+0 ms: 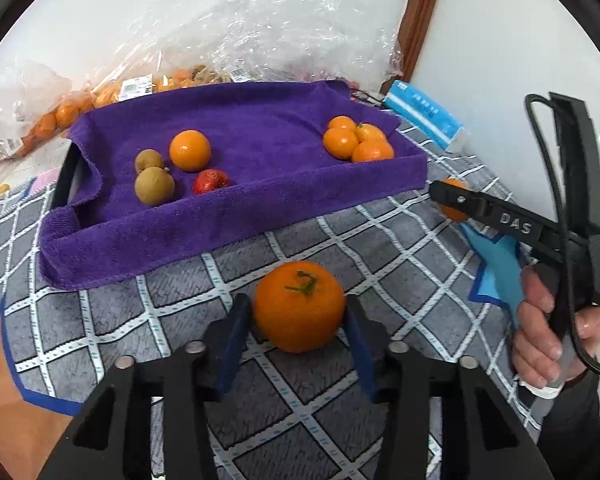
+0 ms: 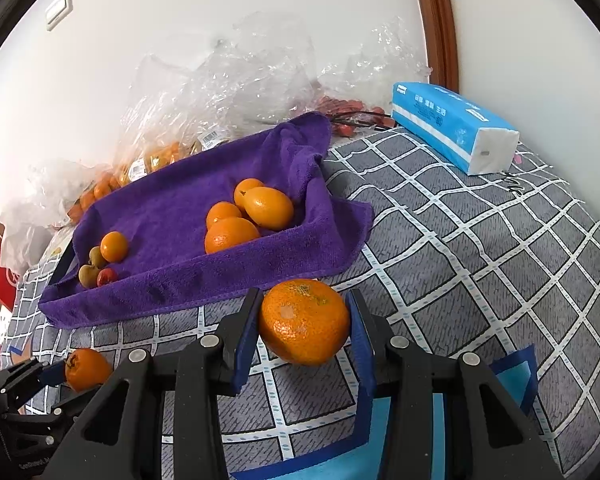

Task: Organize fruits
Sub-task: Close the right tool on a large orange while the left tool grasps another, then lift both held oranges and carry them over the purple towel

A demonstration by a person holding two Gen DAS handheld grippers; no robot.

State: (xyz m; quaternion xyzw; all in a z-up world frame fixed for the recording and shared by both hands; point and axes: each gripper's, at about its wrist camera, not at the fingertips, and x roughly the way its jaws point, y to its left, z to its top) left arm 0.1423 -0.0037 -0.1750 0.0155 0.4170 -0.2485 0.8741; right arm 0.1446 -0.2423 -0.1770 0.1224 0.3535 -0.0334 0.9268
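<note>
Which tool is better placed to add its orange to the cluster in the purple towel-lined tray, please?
Right. The right tool, gripping a pale-spotted orange, sits nearest the cluster of four oranges; the left tool, holding a stemmed orange, is farther.

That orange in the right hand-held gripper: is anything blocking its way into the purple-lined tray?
Nothing visible blocks it. The orange sits between the right hand-held gripper fingers, just in front of the purple towel draped over the tray's near edge, which it must be lifted over.

We've got both black two-finger grippers low in frame, left gripper (image 1: 298, 320) and right gripper (image 2: 304, 322), blue-padded jaws each clamped on fruit.
</note>
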